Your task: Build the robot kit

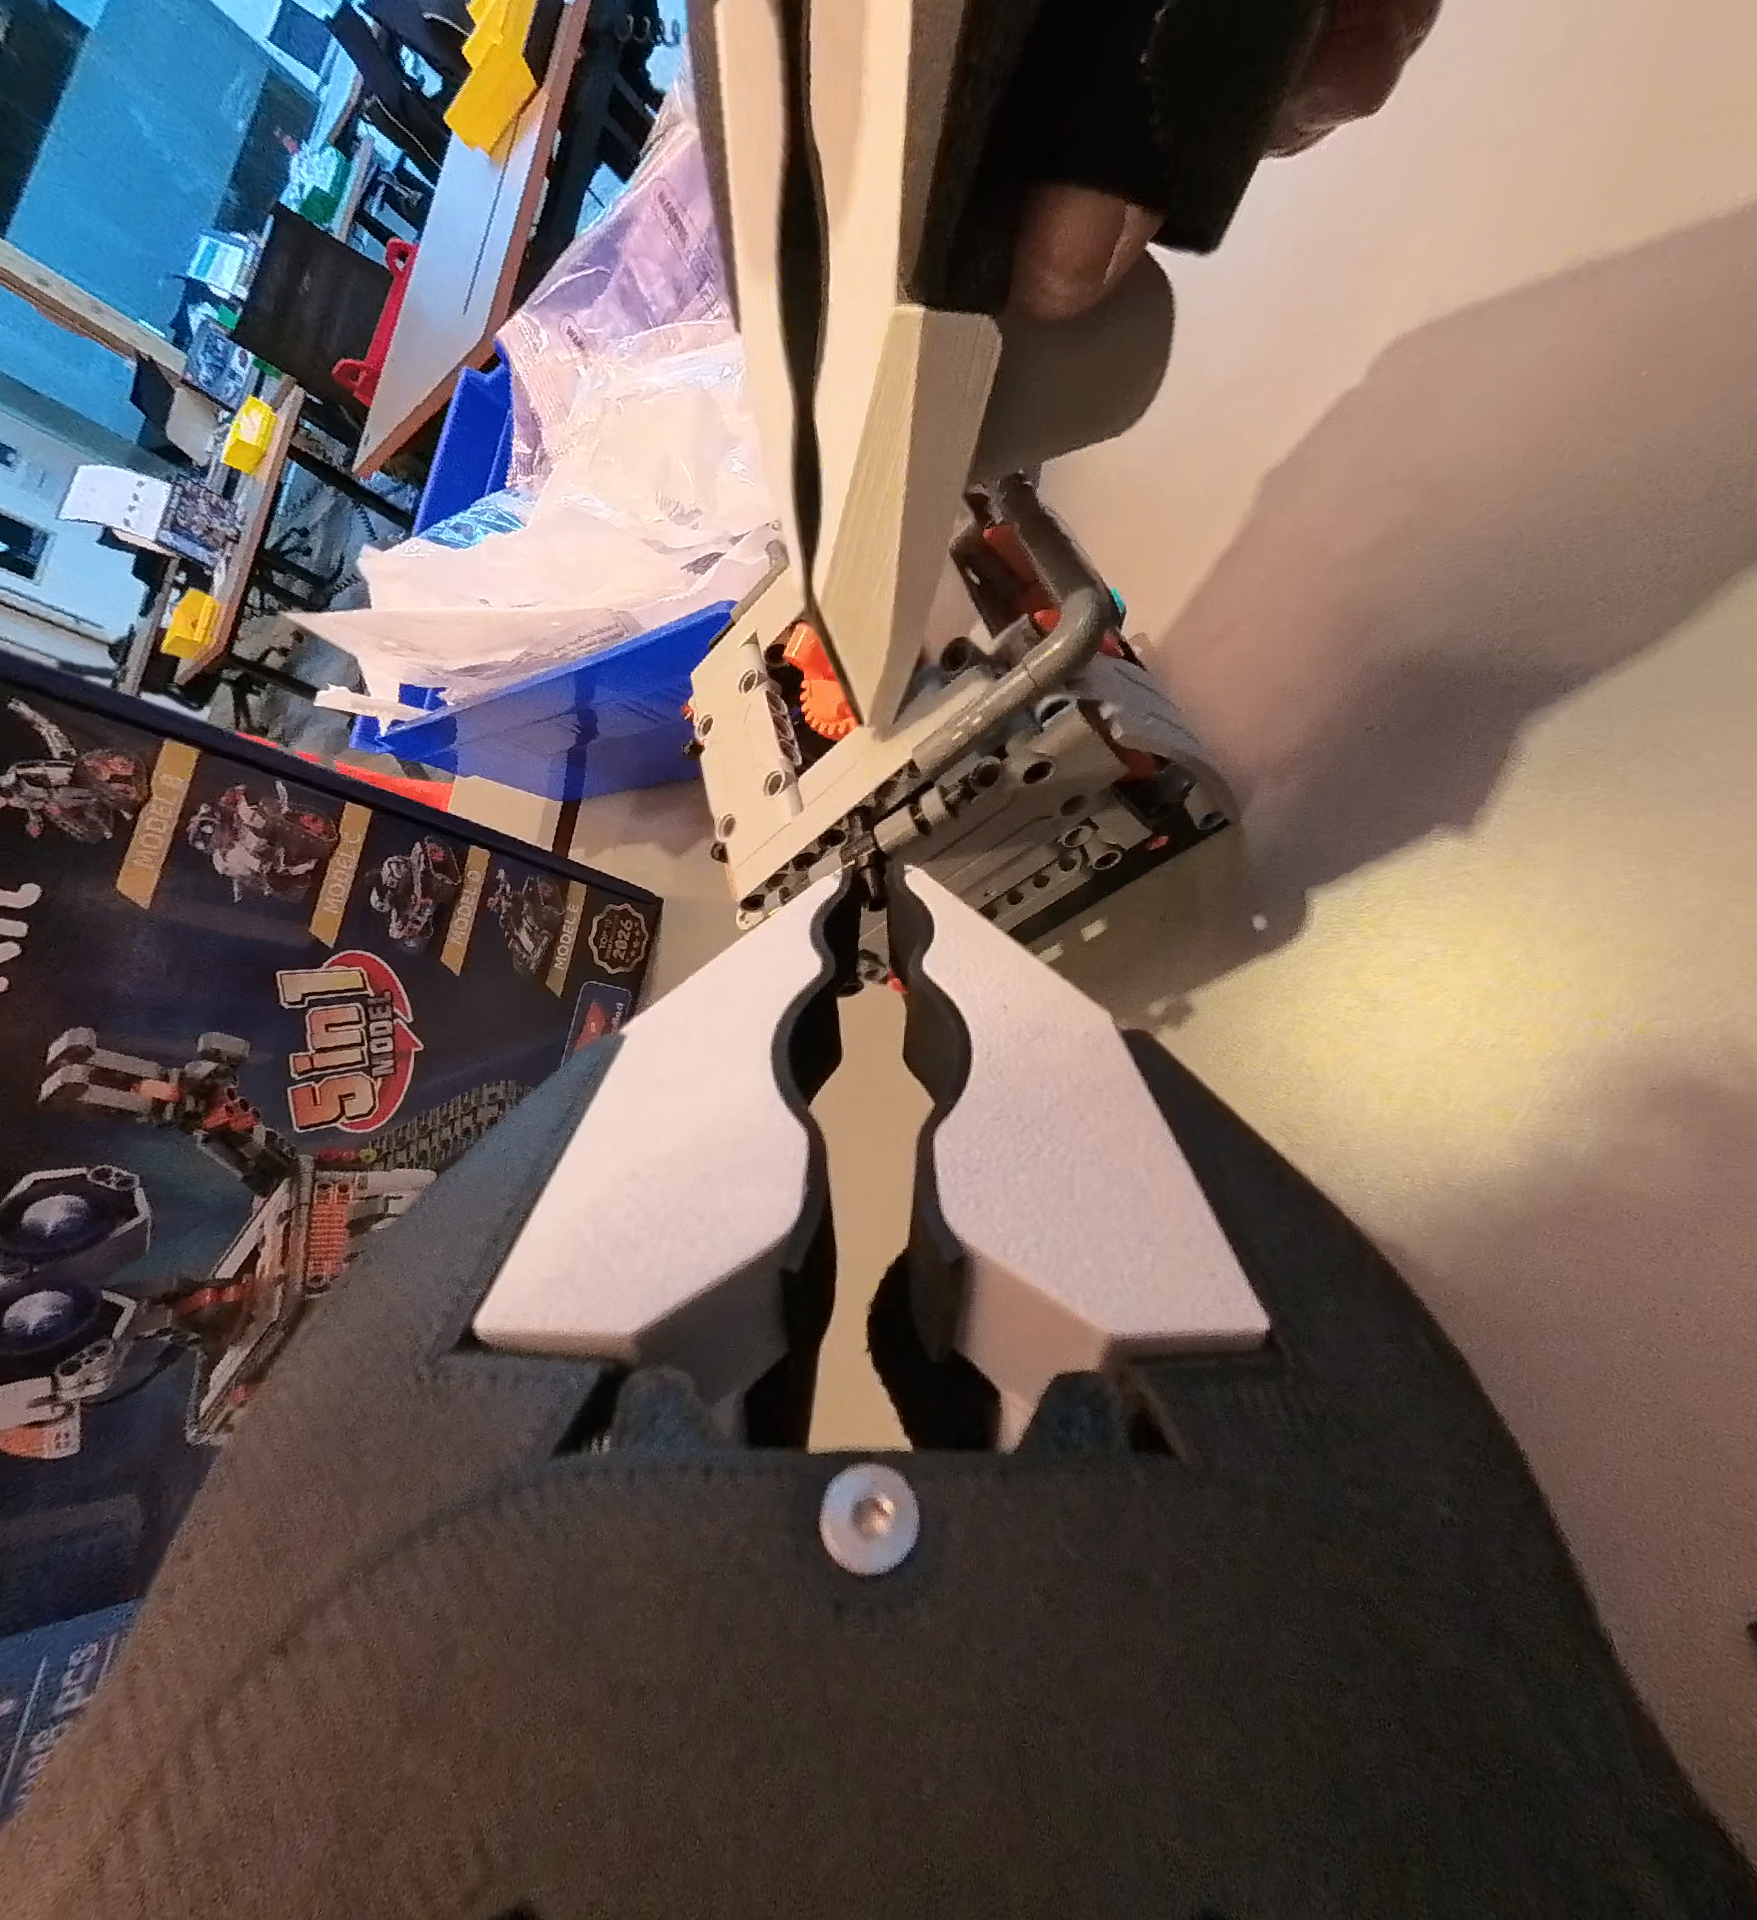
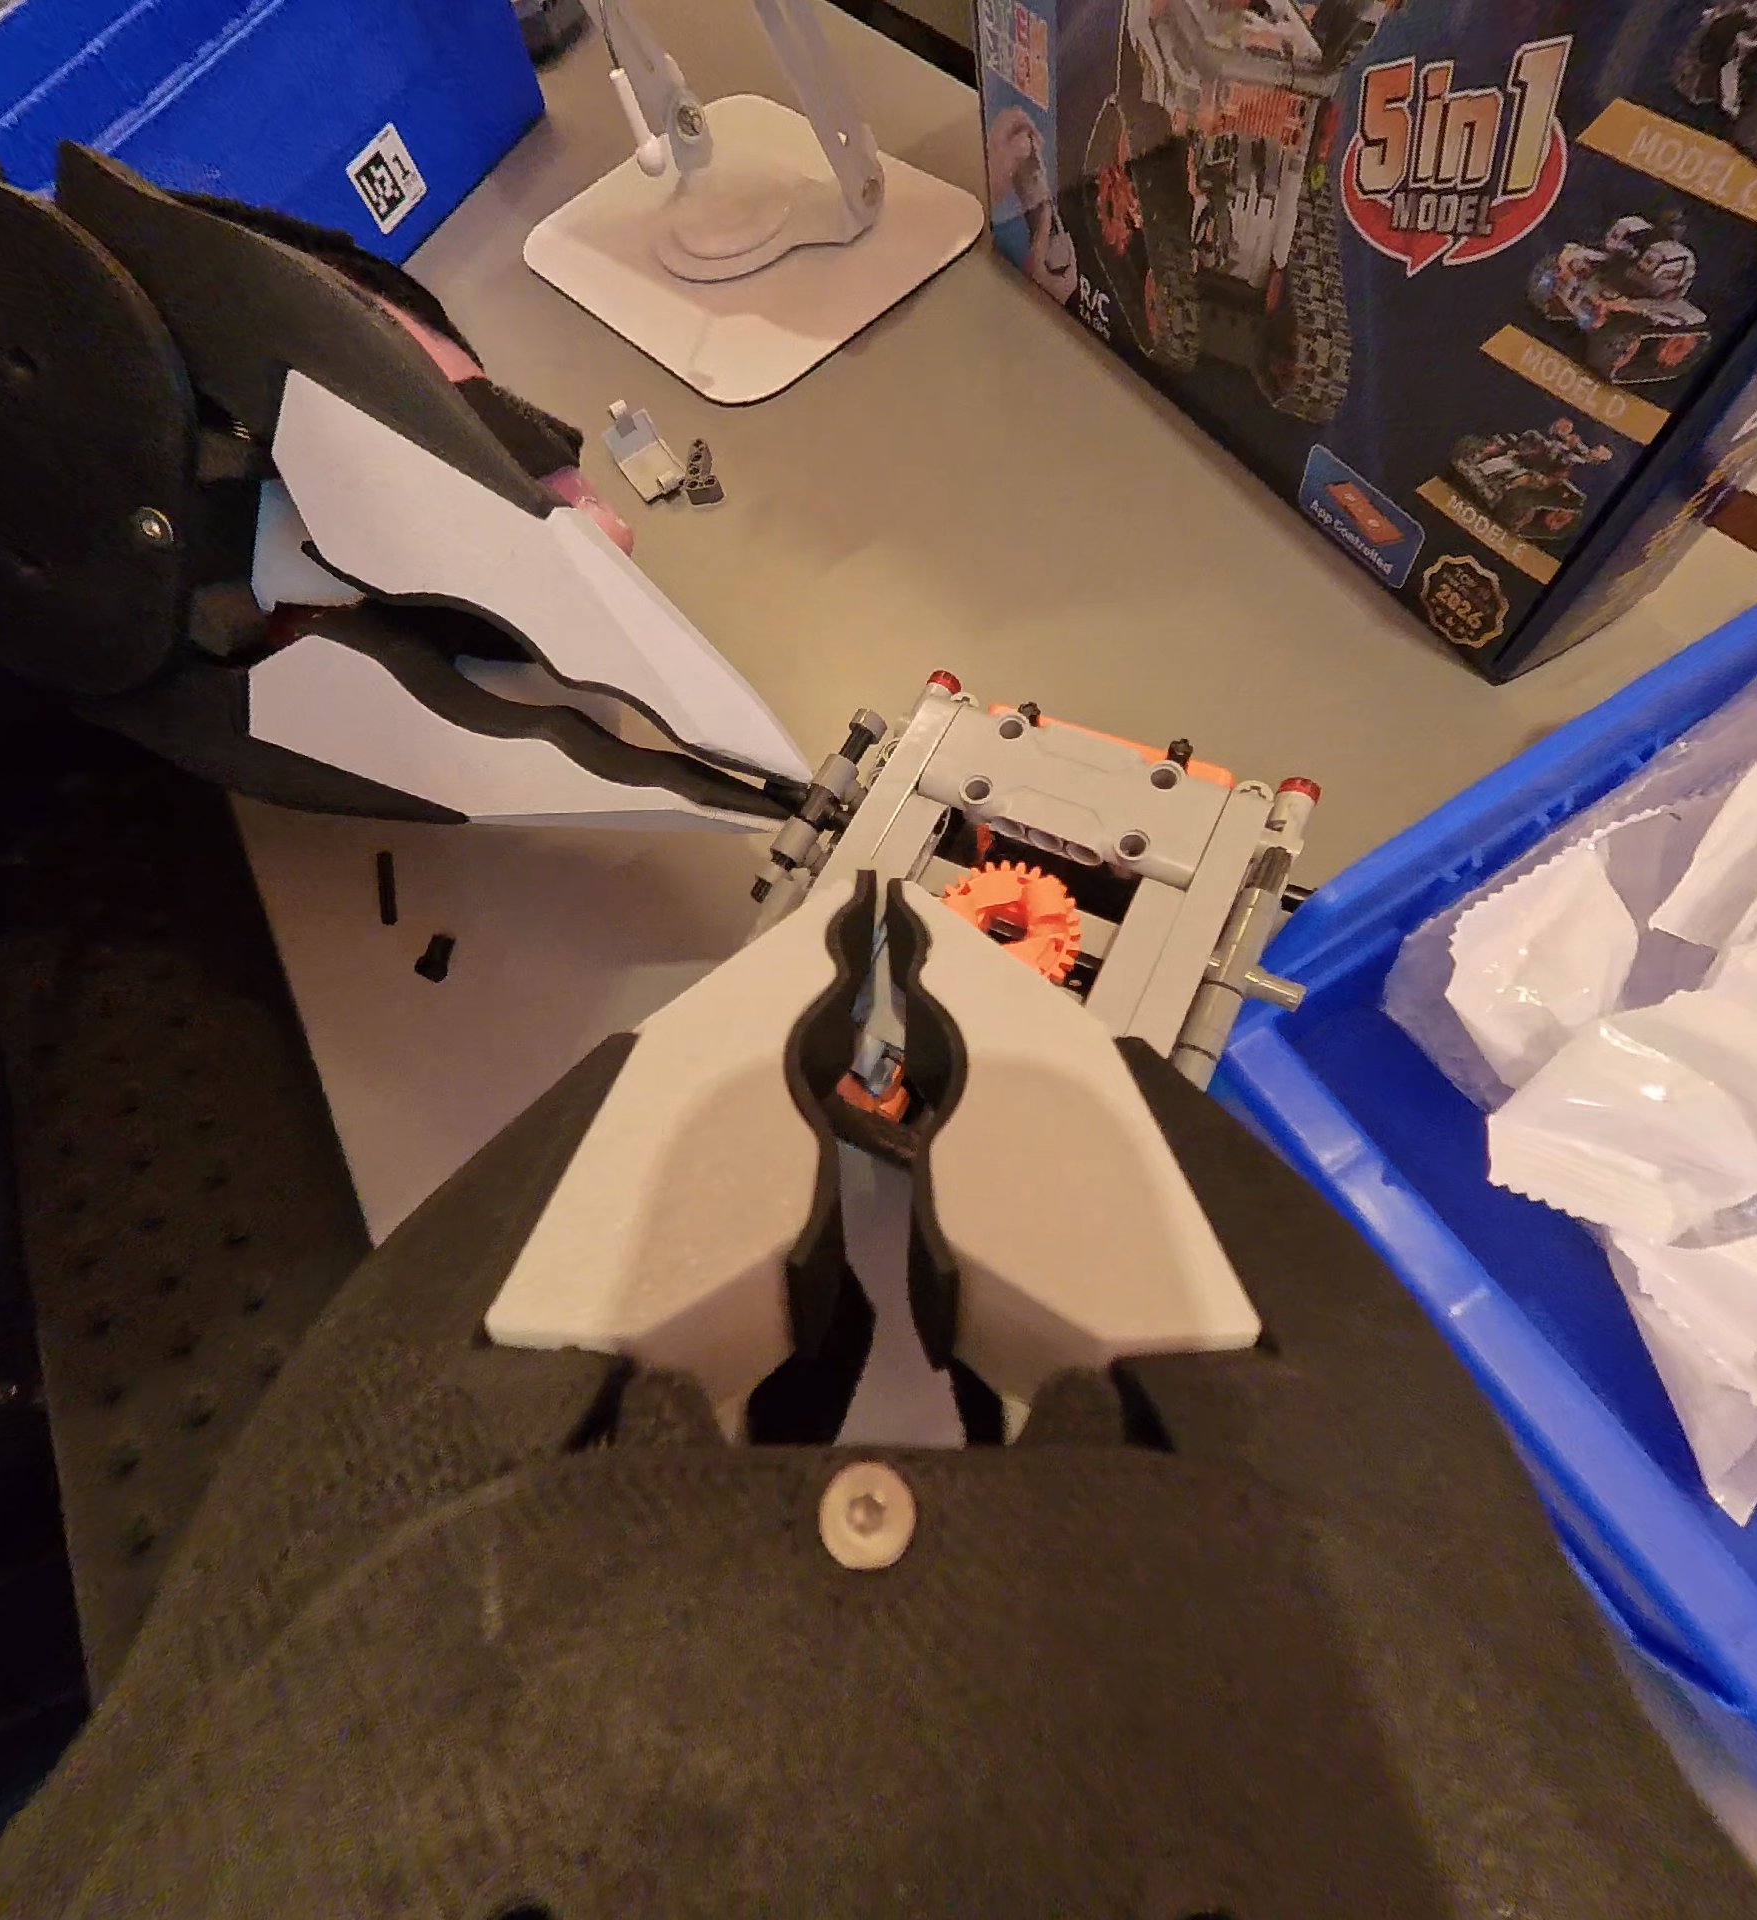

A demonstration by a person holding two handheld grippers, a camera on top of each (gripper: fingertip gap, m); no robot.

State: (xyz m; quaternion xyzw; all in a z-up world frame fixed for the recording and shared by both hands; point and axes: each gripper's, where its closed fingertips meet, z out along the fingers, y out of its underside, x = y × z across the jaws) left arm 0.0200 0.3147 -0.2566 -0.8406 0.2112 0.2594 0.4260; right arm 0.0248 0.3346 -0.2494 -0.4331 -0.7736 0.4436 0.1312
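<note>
A grey building-block model (image 2: 1071, 769) with an orange gear (image 2: 1009, 914) stands on the table; it also shows in the left wrist view (image 1: 1009, 790). My left gripper (image 1: 869, 894) is shut on a black pin (image 1: 869, 920) sticking out of the model's side; in the right wrist view it (image 2: 786, 795) reaches in from the left. My right gripper (image 2: 879, 899) is shut on the model's near grey frame edge, with grey and orange parts showing between the fingers. In the left wrist view it (image 1: 838, 675) comes down from above onto the model.
A blue bin (image 2: 1373, 1226) of clear plastic bags (image 2: 1684, 1091) touches the model's right side. A dark kit box (image 2: 1476, 312) stands behind, a white stand base (image 2: 749, 260) to its left. Small loose parts (image 2: 656, 457) and black pins (image 2: 406, 914) lie on the table. Left and right tips are no more than a few centimetres apart.
</note>
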